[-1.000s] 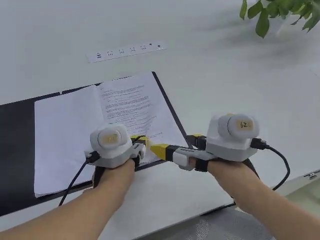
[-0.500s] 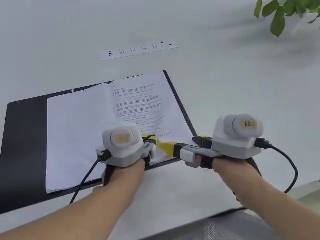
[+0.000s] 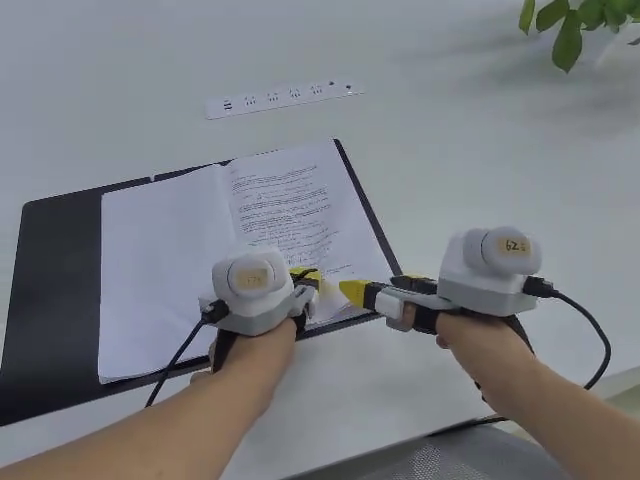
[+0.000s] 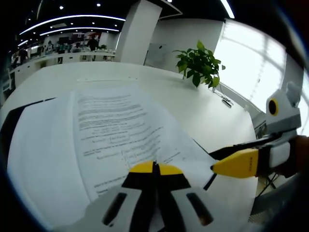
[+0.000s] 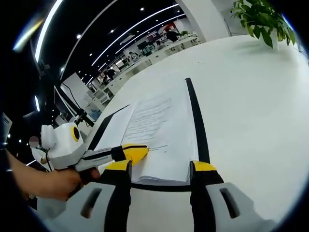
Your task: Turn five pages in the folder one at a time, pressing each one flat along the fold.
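Observation:
A black folder (image 3: 55, 300) lies open on the white table, with a blank page (image 3: 160, 270) on its left and a printed page (image 3: 290, 215) on its right. My left gripper (image 3: 305, 279) is shut, its yellow tips (image 4: 154, 168) together and resting on the lower part of the printed page (image 4: 116, 125). My right gripper (image 3: 358, 290) is open at the folder's lower right corner, its jaws (image 5: 161, 166) standing either side of the page stack's edge (image 5: 164, 180). The two grippers' tips are close together, and nothing is held.
A white power strip (image 3: 283, 100) lies beyond the folder. A green plant (image 3: 575, 25) stands at the far right. The table's front edge (image 3: 400, 430) runs just under my forearms, and a black cable (image 3: 590, 340) trails from the right gripper.
The head camera has shifted, so the folder sits a little further right in the picture. Both grippers keep nearly the same places at the printed page's lower edge.

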`<state>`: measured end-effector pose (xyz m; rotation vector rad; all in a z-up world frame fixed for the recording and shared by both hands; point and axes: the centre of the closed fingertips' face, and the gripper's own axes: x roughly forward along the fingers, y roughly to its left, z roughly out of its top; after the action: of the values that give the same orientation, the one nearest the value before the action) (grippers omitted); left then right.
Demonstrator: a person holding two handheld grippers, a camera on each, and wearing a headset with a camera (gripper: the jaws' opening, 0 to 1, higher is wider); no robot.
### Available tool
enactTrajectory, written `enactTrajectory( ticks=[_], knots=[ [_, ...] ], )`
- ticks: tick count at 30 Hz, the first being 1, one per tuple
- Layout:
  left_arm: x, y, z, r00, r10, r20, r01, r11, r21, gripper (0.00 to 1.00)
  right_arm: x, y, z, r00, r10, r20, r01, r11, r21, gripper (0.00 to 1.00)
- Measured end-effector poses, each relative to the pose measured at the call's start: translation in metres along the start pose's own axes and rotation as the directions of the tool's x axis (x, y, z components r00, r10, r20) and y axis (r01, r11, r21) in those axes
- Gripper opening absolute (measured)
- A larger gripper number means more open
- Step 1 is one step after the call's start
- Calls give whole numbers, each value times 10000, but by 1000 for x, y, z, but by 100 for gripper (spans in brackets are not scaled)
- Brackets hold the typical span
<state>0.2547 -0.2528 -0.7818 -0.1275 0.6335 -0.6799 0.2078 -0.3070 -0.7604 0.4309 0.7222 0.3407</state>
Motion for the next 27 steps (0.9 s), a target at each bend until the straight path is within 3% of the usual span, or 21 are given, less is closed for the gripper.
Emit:
enactTrajectory(
  ticks=[5, 8, 14, 19, 27],
  knots=[
    [0, 0, 0, 10000, 21, 22, -21, 10000, 22, 0, -2, -3, 0, 9999, -113, -86, 111, 9995, -293, 36],
    [0, 0, 0, 10000, 8, 11, -8, 10000, 1, 0, -1, -5, -6, 9987, -248, -453, 219, 9977, -636, 21],
    [0, 0, 0, 10000, -1, -19, 2, 10000, 10, 0, 0, -4, -5, 9991, -321, -288, 298, 9966, -775, 26],
    [0, 1, 0, 10000, 12, -28, -12, 10000, 25, 0, -4, -5, 3, 9984, -556, 128, 568, 9912, -1196, 39],
    [1, 1, 1, 10000, 33, -31, -32, 10000, 42, 0, -3, -6, 4, 9992, -380, 100, 387, 9963, -762, 35]
  ],
)
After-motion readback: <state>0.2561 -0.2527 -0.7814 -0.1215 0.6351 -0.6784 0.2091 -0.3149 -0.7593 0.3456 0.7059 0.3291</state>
